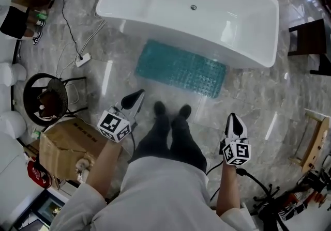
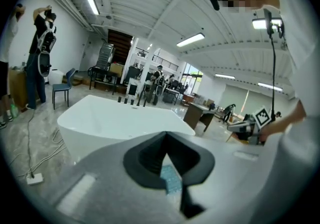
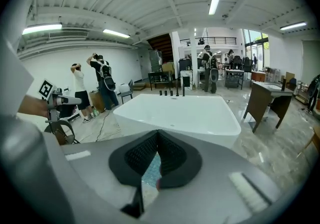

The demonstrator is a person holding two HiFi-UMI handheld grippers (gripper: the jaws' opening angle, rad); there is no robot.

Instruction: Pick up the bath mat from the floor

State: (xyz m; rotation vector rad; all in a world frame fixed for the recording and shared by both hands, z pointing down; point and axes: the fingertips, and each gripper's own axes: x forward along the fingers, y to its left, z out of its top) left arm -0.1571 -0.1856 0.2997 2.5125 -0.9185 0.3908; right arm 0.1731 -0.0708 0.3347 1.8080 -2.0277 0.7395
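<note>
A teal bath mat (image 1: pixel 181 67) with a bumpy surface lies flat on the grey marble floor, right in front of the white bathtub (image 1: pixel 191 8). My left gripper (image 1: pixel 140 92) hangs shut and empty above the floor, just short of the mat's near left corner. My right gripper (image 1: pixel 232 117) is also shut and empty, held nearer than the mat's right end. Through each gripper's closed jaws only a sliver of the mat (image 2: pixel 171 178) (image 3: pixel 150 172) shows. The person's black shoes (image 1: pixel 170 109) stand between the two grippers.
A cardboard box (image 1: pixel 64 144) and a round black stool (image 1: pixel 45 98) stand at the left. A white power strip (image 1: pixel 83 60) with cables lies left of the tub. Dark furniture (image 1: pixel 310 44) stands at the right, cables and stands at lower right. Other people (image 2: pixel 40 52) stand in the room.
</note>
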